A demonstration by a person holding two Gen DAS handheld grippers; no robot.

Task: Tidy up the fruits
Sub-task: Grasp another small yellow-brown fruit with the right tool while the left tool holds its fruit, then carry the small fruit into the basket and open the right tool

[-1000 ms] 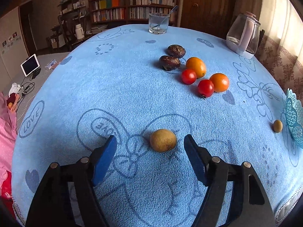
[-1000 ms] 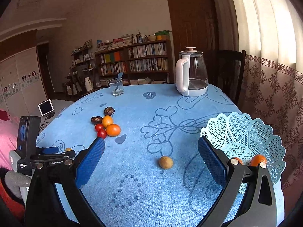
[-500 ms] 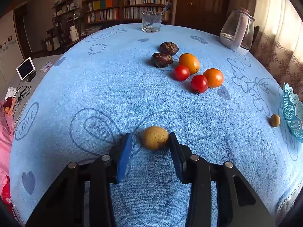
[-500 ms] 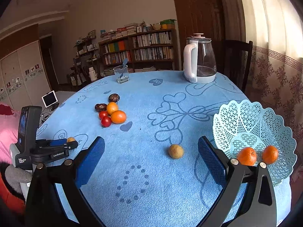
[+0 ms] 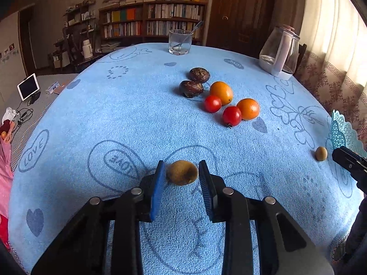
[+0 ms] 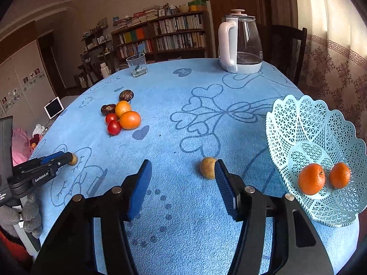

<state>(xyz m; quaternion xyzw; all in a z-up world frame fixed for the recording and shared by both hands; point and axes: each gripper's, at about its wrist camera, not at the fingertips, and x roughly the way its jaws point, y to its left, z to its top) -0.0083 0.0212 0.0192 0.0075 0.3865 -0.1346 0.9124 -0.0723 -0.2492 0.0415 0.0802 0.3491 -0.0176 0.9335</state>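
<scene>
Between the pinching left tongs (image 5: 182, 175), brown fruit (image 5: 182, 172), long axis crosswise; right tongs (image 6: 183, 178) spread.

Brown fruits (image 5: 182, 172), tomatoes (image 5: 232, 115), oranges (image 5: 248, 108) on cloth.

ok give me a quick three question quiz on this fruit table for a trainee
1. How many oranges lie in the basket?
2. True or false: the left gripper is shut on a tomato.
3. Which loose fruit lies nearest the basket? A) a tomato B) a small brown fruit C) a dark wrinkled fruit

Key: 1. Two. 2. False: its jaws have just been closing and now press on a second brown fruit. 3. B.
</scene>
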